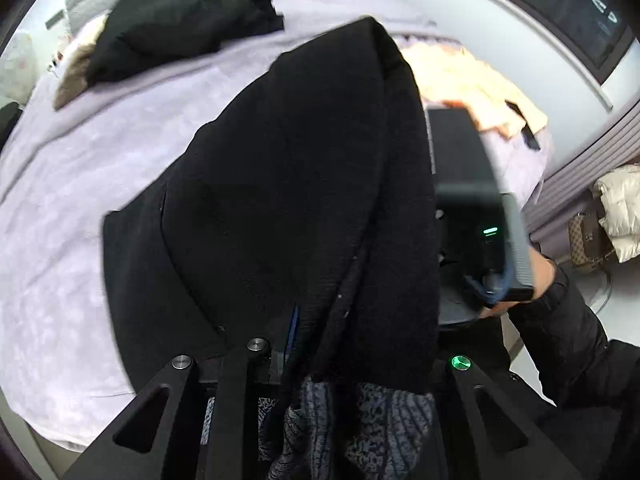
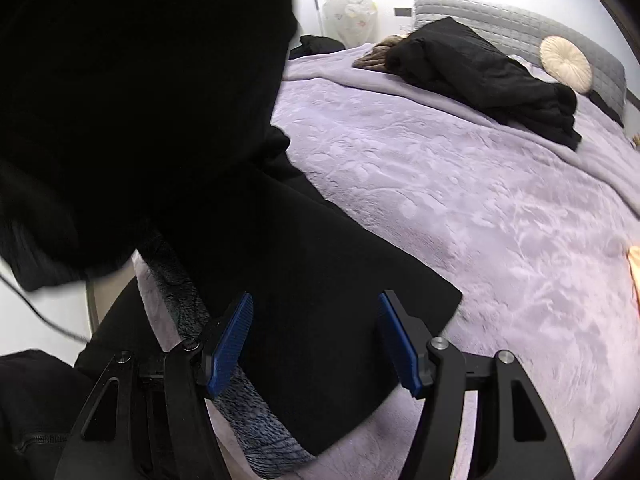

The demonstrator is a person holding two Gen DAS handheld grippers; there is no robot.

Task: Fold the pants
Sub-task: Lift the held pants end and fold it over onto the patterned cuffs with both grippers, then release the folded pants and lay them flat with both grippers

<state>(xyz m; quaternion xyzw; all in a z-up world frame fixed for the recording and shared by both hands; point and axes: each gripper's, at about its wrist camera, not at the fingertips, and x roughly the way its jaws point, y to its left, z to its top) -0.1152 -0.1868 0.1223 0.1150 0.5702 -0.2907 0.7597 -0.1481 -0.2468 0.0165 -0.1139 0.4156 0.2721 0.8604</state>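
The black pants (image 1: 288, 200) hang draped over my left gripper (image 1: 304, 344), which is shut on the fabric; its fingertips are hidden under the cloth. The grey patterned lining (image 1: 372, 428) shows at the bottom. In the right wrist view part of the pants (image 2: 320, 300) lies flat on the lavender bedspread (image 2: 480, 200), and a lifted fold (image 2: 140, 100) fills the upper left. My right gripper (image 2: 316, 340) is open with blue pads (image 2: 230, 344) just above the flat part, holding nothing. It also shows in the left wrist view (image 1: 472, 184).
A black jacket (image 2: 480, 72) with a fur hood lies at the far side of the bed; it also shows in the left wrist view (image 1: 180, 28). A round cream cushion (image 2: 566, 64) leans on the grey headboard. A peach cloth (image 1: 472, 76) lies on the bed's right side.
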